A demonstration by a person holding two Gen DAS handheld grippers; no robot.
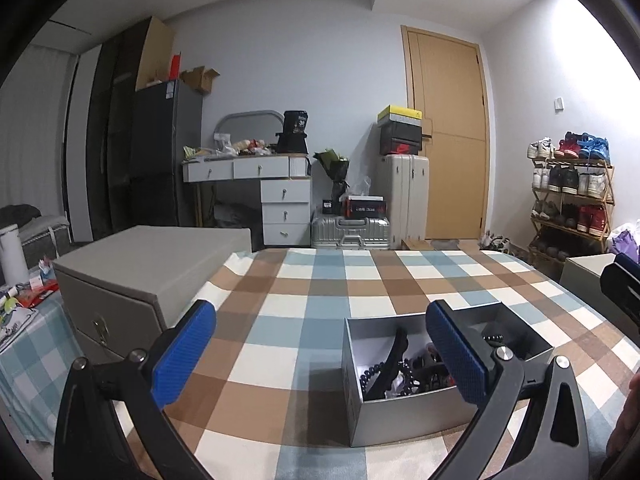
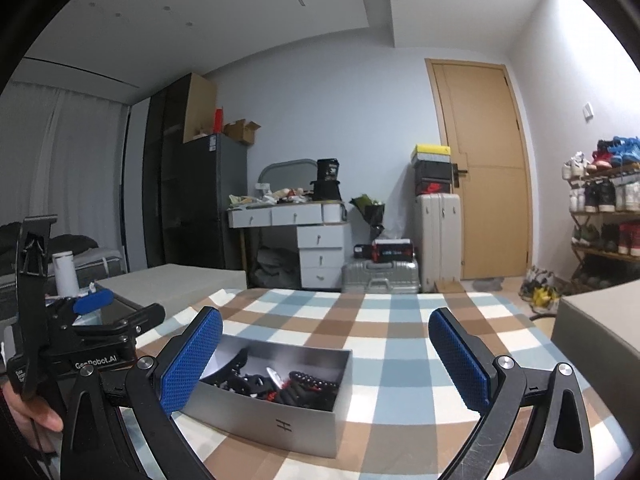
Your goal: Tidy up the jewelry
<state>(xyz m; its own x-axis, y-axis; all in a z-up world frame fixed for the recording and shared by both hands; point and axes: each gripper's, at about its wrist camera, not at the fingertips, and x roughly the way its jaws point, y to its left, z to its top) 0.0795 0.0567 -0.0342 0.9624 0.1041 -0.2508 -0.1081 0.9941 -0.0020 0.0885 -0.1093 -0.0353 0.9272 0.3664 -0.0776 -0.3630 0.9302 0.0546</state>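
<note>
A small open silver box [image 1: 400, 420] stands on the checked tablecloth [image 1: 312, 304]. It holds a tangle of dark jewelry [image 1: 400, 368]: black bead strands and dark pieces with red. My left gripper [image 1: 320, 352] is open and empty, hovering above the cloth, its right finger over the box. In the right wrist view the same box [image 2: 280, 416] lies low left of centre with the jewelry [image 2: 288, 384] inside. My right gripper [image 2: 326, 360] is open and empty, its left finger over the box's near left corner. The left gripper's body [image 2: 80, 344] shows at the left edge.
A grey drawer cabinet [image 1: 132, 280] stands on the table's left side; another grey box [image 2: 600, 328] sits at the right. A side table [image 1: 24, 320] with clutter and a white bottle [image 1: 14, 256] is at far left. Desk, suitcases and a shoe rack stand behind.
</note>
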